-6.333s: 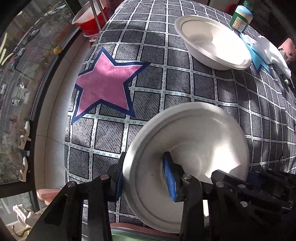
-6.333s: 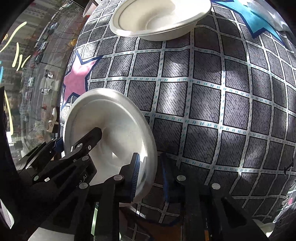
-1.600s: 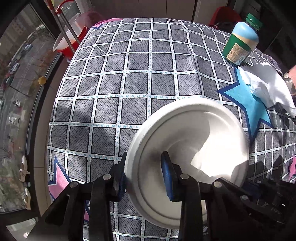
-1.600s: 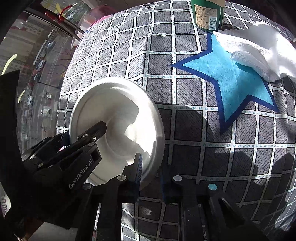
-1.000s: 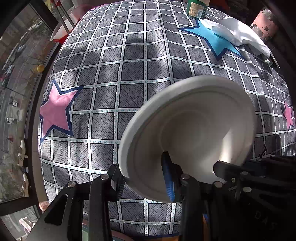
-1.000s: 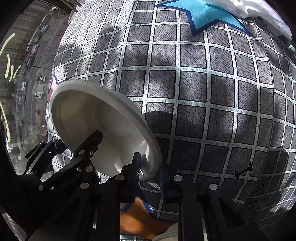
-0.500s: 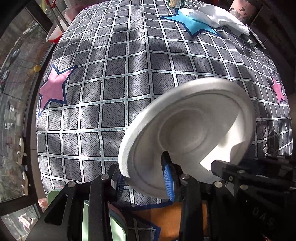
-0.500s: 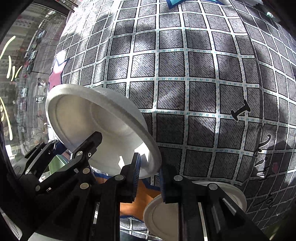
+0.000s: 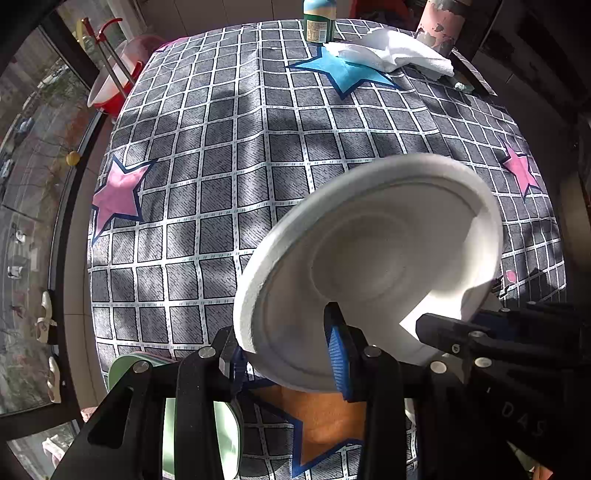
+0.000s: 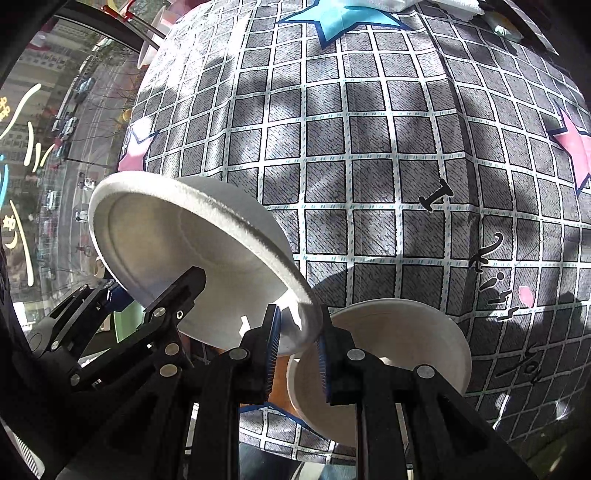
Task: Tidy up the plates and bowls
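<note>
I hold one white bowl [image 9: 373,258] in the air above the near edge of the table, with both grippers. My left gripper [image 9: 288,354] is shut on its near rim. My right gripper [image 10: 295,339] is shut on the rim's right side; the bowl also shows in the right wrist view [image 10: 177,243]. A second white bowl [image 10: 402,343] sits on the table just below and right of the held one. A pale green plate [image 9: 199,424] lies at the near left edge, partly hidden by my left gripper.
The table wears a grey checked cloth [image 9: 258,147] with pink, blue and orange stars. At the far side stand a green bottle [image 9: 319,22] and a white cloth [image 9: 391,55]. A red-and-white basin [image 9: 110,88] sits off the far left corner, by the window.
Both grippers have pulled the white bowl back toward the near edge of the table. The second white bowl and the green plate have come further into view below.
</note>
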`<state>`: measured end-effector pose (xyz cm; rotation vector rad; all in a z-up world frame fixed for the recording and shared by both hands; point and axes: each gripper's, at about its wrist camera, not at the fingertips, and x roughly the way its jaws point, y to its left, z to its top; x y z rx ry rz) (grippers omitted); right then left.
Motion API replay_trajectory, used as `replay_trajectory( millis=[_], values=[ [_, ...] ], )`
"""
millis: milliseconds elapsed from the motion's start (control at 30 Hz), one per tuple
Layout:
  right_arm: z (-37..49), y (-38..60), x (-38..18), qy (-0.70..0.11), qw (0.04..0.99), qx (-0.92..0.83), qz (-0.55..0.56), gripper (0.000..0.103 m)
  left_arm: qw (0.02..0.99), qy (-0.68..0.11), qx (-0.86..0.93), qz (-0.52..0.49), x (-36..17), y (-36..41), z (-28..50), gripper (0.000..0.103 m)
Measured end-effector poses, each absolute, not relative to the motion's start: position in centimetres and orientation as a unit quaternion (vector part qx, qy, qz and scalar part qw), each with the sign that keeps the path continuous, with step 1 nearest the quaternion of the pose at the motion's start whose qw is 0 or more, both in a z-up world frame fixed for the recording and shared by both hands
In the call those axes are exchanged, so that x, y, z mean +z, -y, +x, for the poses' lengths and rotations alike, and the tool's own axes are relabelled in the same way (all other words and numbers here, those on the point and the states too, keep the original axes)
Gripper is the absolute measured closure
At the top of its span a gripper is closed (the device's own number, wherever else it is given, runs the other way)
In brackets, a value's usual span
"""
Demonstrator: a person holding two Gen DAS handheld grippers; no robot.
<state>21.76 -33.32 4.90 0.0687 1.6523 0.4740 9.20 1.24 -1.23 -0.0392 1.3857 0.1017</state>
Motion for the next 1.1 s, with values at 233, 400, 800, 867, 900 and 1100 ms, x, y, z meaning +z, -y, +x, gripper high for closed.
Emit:
replay_trajectory(
  millis=[233,400,800,867,900,1100],
  values=[
    [19.4,36.4,6.7,-0.749,0.631,0.198,0.039,0.083,0.754,-0.657,-0.001,-0.016,-0.4,1.2,8.0,0.062],
    [17.7,39.5,6.6,-0.774,0.609,0.167,0.047,0.083,0.732,-0.679,-0.048,-0.016,-0.9,4.6,6.2,0.062],
    [17.7,44.2,3.8,-0.806,0.579,0.116,0.043,0.083,0.692,-0.719,-0.067,-0.015,-4.7,7.4,5.7,0.041],
    [17.8,44.3,3.9,-0.800,0.588,0.112,0.031,0.082,0.699,-0.712,-0.059,-0.013,-4.3,7.0,5.4,0.032],
    [17.9,44.3,4.0,-0.797,0.593,0.109,0.023,0.069,0.702,-0.709,-0.057,-0.012,-4.1,6.8,5.3,0.028],
    [17.0,44.7,4.7,-0.781,0.615,0.108,-0.009,0.025,0.701,-0.712,-0.045,-0.010,-3.7,5.5,4.4,0.025]
  ],
)
